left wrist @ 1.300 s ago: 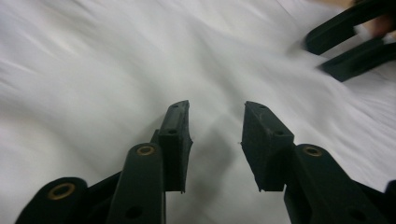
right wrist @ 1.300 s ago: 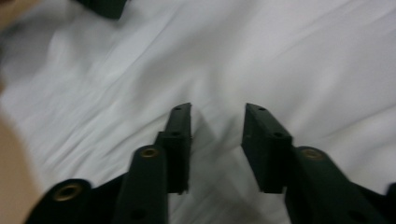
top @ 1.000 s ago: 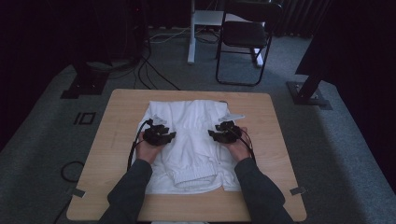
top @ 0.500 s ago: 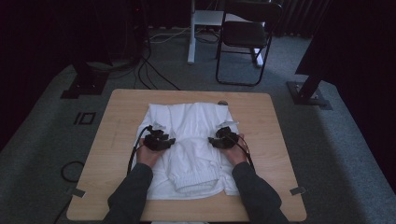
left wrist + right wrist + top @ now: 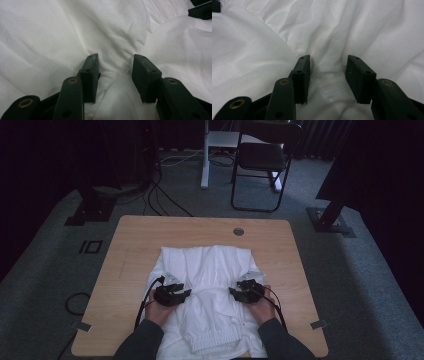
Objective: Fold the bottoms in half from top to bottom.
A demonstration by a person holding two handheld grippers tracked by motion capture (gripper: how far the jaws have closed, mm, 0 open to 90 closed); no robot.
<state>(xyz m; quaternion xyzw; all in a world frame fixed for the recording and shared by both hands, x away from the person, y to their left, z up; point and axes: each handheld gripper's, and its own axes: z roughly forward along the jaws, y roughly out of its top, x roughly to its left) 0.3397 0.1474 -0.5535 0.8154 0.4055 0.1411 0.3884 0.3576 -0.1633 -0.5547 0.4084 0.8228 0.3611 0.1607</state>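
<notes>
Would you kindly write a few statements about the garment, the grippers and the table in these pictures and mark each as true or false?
1. A white garment lies on the wooden table. True.
2. The left gripper is lifted well clear of the cloth. False: in the left gripper view its parted jaws are down on the white fabric, with a ridge of it between them.
3. The right gripper is over the garment. True.
4. A red mug stands at the table's far edge. False: there is a small round hole in the tabletop.
5. A dark chair stands beyond the table. True.
</notes>
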